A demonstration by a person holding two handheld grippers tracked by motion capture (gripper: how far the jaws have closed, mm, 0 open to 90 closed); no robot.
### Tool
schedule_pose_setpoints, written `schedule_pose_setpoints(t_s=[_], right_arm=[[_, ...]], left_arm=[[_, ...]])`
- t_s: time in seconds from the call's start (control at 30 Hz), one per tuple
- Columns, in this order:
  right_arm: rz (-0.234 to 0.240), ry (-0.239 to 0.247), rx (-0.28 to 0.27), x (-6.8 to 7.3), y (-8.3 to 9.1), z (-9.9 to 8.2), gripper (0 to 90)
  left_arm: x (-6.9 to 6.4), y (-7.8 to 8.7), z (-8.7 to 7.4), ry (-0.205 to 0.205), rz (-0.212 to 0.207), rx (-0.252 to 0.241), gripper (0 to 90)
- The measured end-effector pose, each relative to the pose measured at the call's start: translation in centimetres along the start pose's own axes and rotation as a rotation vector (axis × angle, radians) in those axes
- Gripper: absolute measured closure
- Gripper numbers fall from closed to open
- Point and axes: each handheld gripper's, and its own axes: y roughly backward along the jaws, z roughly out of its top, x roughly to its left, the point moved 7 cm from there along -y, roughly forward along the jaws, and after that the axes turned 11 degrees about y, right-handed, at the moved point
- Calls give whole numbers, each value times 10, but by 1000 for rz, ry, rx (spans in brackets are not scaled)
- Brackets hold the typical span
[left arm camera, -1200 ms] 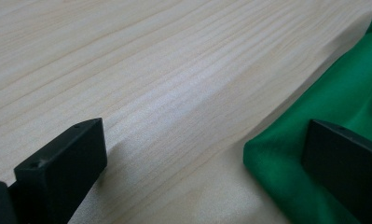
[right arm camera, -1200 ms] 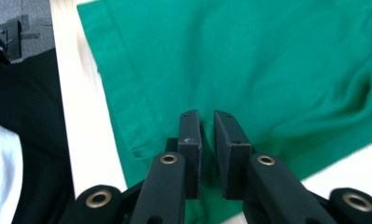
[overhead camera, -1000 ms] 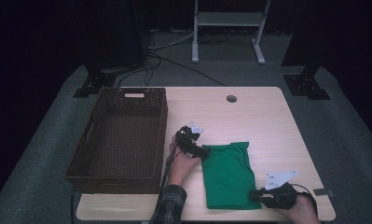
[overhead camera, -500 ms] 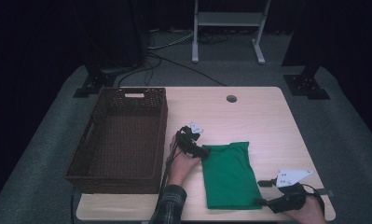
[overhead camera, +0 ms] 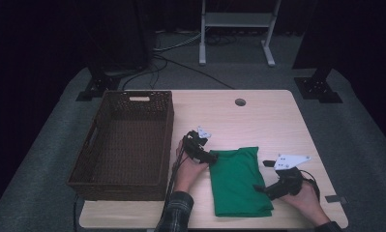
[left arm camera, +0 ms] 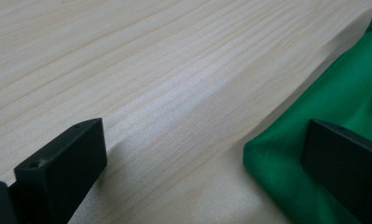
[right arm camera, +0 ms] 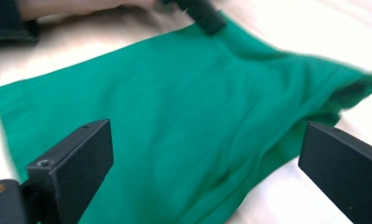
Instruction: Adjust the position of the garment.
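Note:
A folded green cloth [overhead camera: 239, 181] lies flat near the table's front edge. My left gripper [overhead camera: 207, 155] sits low at the cloth's far left corner. Its jaws stand wide open in the left gripper view [left arm camera: 202, 177], one over bare wood and the other over the cloth's edge [left arm camera: 342, 102]. My right gripper [overhead camera: 262, 176] is at the cloth's right edge, pointing left across it. Its jaws have just been opening and now stand wide apart [right arm camera: 207, 172], with the cloth [right arm camera: 174, 102] spread below and beyond them and not pinched. The left gripper's tip [right arm camera: 202, 14] shows at the cloth's far corner.
A dark brown wicker basket [overhead camera: 169, 135] with nothing in it stands on the left part of the wooden table [overhead camera: 258, 121]. A round cable hole [overhead camera: 240, 102] sits near the table's far edge. Dark stands and cables cover the floor beyond.
The right gripper drifted right off the cloth's lower right edge, then moved farther up the table along the cloth's right side, and its jaws spread apart. The left gripper and cloth stayed put.

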Motion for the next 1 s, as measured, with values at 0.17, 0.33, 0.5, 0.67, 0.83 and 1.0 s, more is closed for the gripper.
schedule_pose_setpoints(t_s=[0.17, 0.33, 0.5, 0.67, 0.83, 1.0], right_arm=[[-23, -11, -15, -19, -9, 13, 25], [-47, -15, -28, -38, -17, 26, 25], [-65, -39, -34, -58, -27, 34, 25], [-67, -66, -24, -76, -41, 38, 25], [-73, -111, -19, -93, -53, 34, 25], [-89, -158, 15, -106, -60, 16, 25]], left_arm=[[0, 0, 0, -1, 0, 0, 0], [0, 0, 0, 0, 0, 0, 0], [0, 0, 0, -1, 0, 0, 0], [0, 0, 0, -2, 0, 1, 0], [0, 0, 0, -1, 0, 1, 0], [0, 0, 0, -2, 0, 1, 0]])
